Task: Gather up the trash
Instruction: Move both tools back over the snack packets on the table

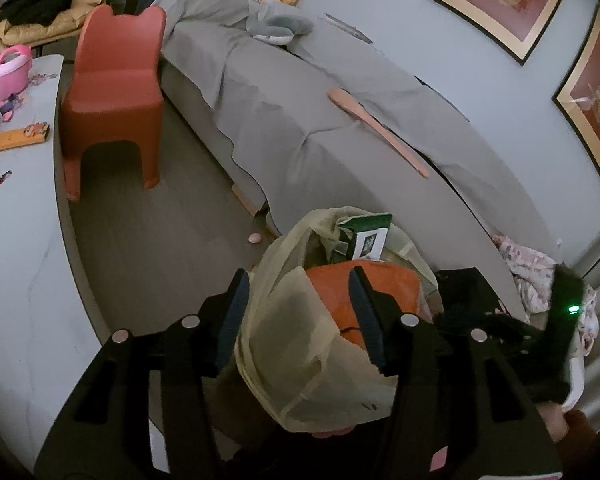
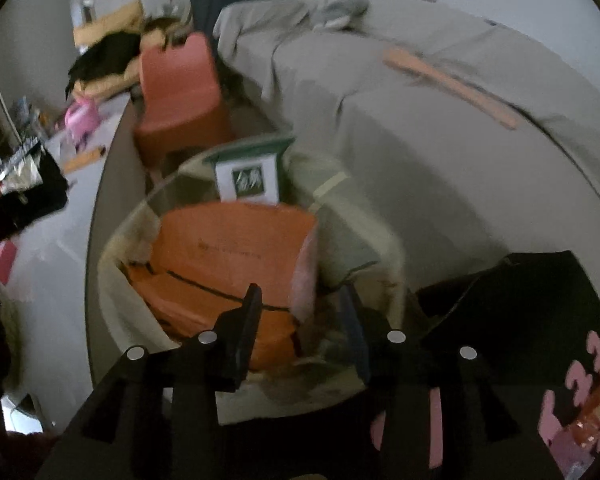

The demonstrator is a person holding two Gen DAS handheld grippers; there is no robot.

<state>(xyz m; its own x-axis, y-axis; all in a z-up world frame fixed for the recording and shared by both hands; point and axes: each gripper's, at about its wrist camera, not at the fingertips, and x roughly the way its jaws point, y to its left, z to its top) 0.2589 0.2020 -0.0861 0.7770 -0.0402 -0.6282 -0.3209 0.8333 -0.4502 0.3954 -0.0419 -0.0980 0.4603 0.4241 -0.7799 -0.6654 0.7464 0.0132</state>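
Left wrist view. The left gripper (image 1: pixel 298 312) points down at a translucent yellowish trash bag (image 1: pixel 300 360) standing on the floor beside a grey-covered sofa (image 1: pixel 300 120). A fold of the bag's rim lies between the two fingers; whether the pads press on it cannot be told. Inside the bag lie an orange package (image 1: pixel 332 292) and, behind it, a green-and-white carton (image 1: pixel 368 236). A long pink shoehorn-like tool (image 1: pixel 376 128) rests on the sofa cover. A red child's chair (image 1: pixel 116 96) stands on the floor to the left, next to a white table (image 1: pixel 16 240) carrying a pink toy basket (image 1: pixel 10 68). The right gripper (image 1: pixel 500 320) shows as a dark shape at the bag's right side, with a green light on it.

Right wrist view (blurred). The right gripper (image 2: pixel 304 304) hangs over the open mouth of the trash bag (image 2: pixel 116 300), its fingers parted with nothing gripped between them. Just beyond the fingertips lies the orange package (image 2: pixel 228 252), with the green-and-white carton (image 2: pixel 248 176) upright behind it. The red child's chair (image 2: pixel 180 92) and the sofa (image 2: pixel 420 160) lie beyond.
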